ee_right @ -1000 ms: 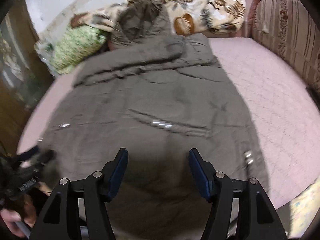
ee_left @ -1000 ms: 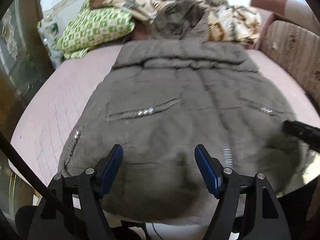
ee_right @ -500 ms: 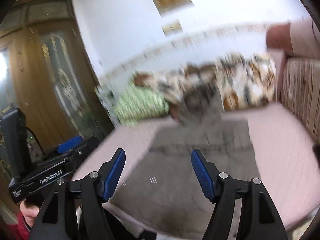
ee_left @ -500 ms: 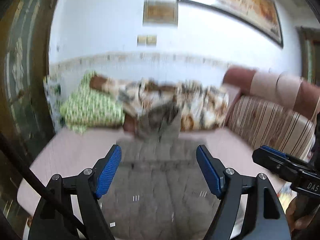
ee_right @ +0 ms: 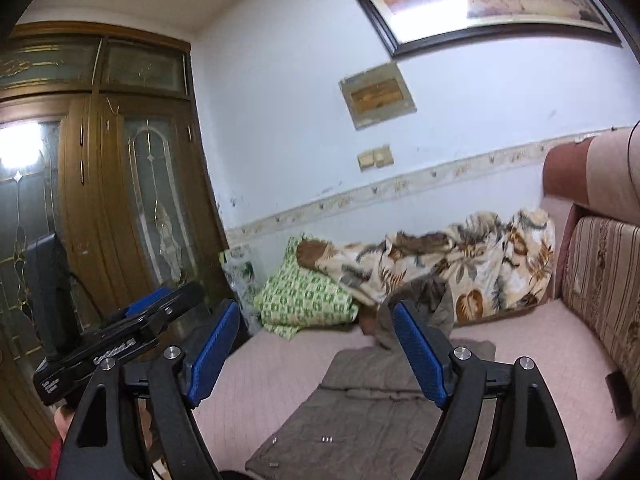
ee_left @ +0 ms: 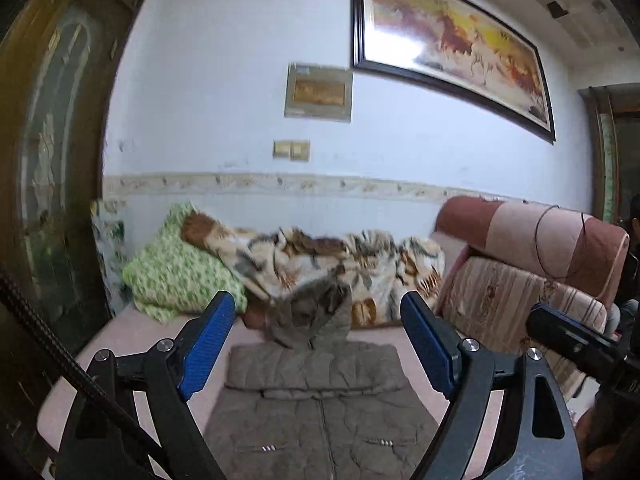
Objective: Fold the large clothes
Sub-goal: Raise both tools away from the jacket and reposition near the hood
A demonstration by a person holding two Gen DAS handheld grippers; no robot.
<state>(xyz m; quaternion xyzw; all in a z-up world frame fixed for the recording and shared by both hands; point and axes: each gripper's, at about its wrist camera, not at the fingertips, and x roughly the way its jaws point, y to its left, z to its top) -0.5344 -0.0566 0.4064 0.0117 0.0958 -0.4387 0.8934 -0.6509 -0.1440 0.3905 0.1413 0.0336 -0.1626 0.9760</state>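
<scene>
A large olive-grey padded coat [ee_left: 320,408] lies spread flat on the pink bed, its hood [ee_left: 312,312] toward the far wall. From the right wrist the same coat [ee_right: 360,420] shows low in the picture. My left gripper [ee_left: 316,340] is held high above the coat's near end, pointing almost level at the wall, jaws opening with nothing between them. My right gripper [ee_right: 316,348] is also raised and near level, jaws opening and empty. Each gripper appears in the other's view: the right one [ee_left: 576,344] at the right edge, the left one [ee_right: 120,344] at the left.
A green patterned pillow [ee_left: 176,276] and a leaf-print blanket [ee_left: 340,260] lie at the head of the pink bed [ee_right: 280,364]. A striped sofa back [ee_left: 520,292] bounds the right side. A wooden glazed door [ee_right: 132,200] stands on the left.
Both grippers rose from close over the coat's hem and tilted up to near level. The views swung from the coat to the wall. Both pairs of jaws widened.
</scene>
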